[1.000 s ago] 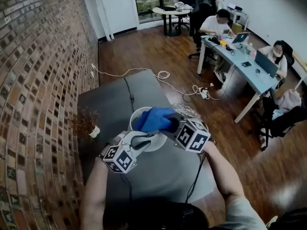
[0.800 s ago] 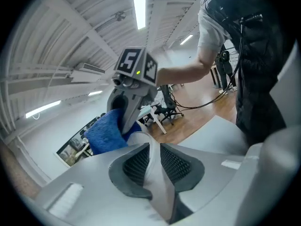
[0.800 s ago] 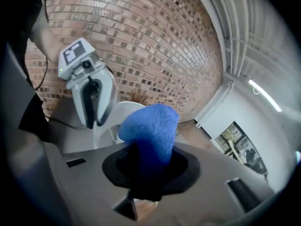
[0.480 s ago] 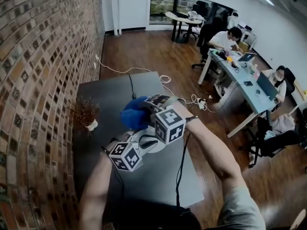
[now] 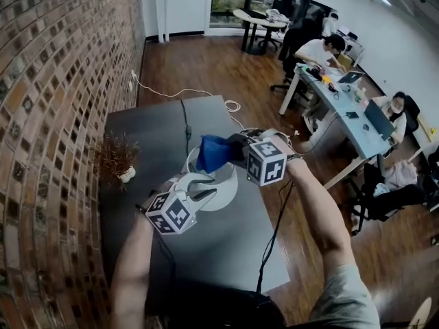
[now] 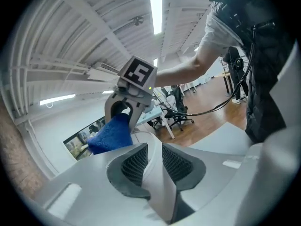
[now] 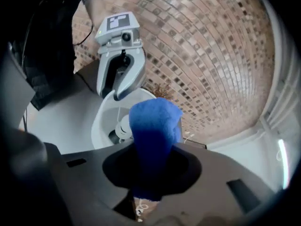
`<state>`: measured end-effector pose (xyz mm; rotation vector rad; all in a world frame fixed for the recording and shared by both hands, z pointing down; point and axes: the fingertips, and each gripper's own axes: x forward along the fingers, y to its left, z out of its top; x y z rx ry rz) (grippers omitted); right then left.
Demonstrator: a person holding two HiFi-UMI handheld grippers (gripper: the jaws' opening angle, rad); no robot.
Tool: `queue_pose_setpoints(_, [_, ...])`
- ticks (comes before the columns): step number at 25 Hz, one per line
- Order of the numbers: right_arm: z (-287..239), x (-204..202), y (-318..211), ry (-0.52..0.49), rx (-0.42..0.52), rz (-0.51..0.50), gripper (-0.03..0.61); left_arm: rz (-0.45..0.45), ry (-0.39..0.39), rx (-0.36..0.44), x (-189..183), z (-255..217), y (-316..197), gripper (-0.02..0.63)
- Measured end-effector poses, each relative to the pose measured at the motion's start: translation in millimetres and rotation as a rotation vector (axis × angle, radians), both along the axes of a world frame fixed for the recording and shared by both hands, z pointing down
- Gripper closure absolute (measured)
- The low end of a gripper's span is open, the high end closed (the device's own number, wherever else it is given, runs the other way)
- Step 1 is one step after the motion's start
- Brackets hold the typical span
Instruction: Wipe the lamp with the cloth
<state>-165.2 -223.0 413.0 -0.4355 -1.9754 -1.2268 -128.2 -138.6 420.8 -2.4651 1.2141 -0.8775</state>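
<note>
The right gripper (image 5: 232, 152) has swung round to the far rim of the lamp (image 5: 226, 196), jaws clamped on the blue cloth (image 5: 211, 153), while the left gripper (image 5: 204, 188), jaws just eased wider, pinches its near rim on the table (image 5: 164, 136), so a hard wipe could tug it loose.

lamp (image 5: 228, 189): white, round open shade facing up, bulb (image 7: 123, 126) showing inside; stands on the dark table (image 5: 226, 252).
cloth (image 5: 214, 153): blue, bunched, pinched in the right gripper (image 7: 151, 166) jaws, over the shade's far rim.
</note>
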Motion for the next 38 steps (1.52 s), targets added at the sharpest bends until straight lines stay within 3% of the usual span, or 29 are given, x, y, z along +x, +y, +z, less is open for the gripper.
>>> queue_pose_setpoints(5, [0,47,14,0.001,-0.152,0.247,0.485,-0.027,0.007,-0.002,-1,-2,-16,0.505])
queue_pose_setpoints(10, [-5,51,50,-0.021,-0.588,0.37,0.485,-0.046,0.027,0.028,-6,-4,-19,0.499])
queue_pose_setpoints(12, [-20,48,36,-0.076,-0.665,0.421,0.486,-0.056,0.035,0.061,-8,-3,-19,0.499])
queue_pose_setpoints(13, [-34,42,25,-0.134,-0.653,0.44,0.486,-0.062,0.04,0.078,-10,-2,-19,0.497])
queue_pose_setpoints(15, [-71,20,7,-0.285,-0.539,0.424,0.485,-0.068,0.047,0.107,-13,-3,-20,0.495])
queue_pose_setpoints(18, [-104,-31,15,-0.435,-0.329,0.241,0.485,-0.072,0.036,0.131,-12,-4,-22,0.494])
queue_pose_setpoints(21, [-72,-75,28,-0.364,-0.099,0.012,0.485,-0.083,0.035,0.144,-13,-3,-20,0.494])
queue_pose_setpoints(24, [-23,-84,6,-0.188,0.042,-0.044,0.485,-0.107,0.054,0.147,-14,-4,-21,0.489])
queue_pose_setpoints(29, [-17,-36,-23,-0.053,-0.009,0.095,0.485,-0.114,0.058,0.129,-13,-7,-27,0.484])
queue_pose_setpoints(32, [-22,2,-8,0.0,-0.197,0.19,0.485,-0.113,0.05,0.133,-14,-6,-25,0.482])
queue_pose_setpoints(34, [-43,8,-6,-0.073,-0.3,0.249,0.485,-0.098,0.027,0.168,-13,-6,-22,0.482])
queue_pose_setpoints(38, [-87,-20,-15,-0.239,-0.285,0.349,0.485,-0.144,0.069,0.323,-18,-17,-7,0.483])
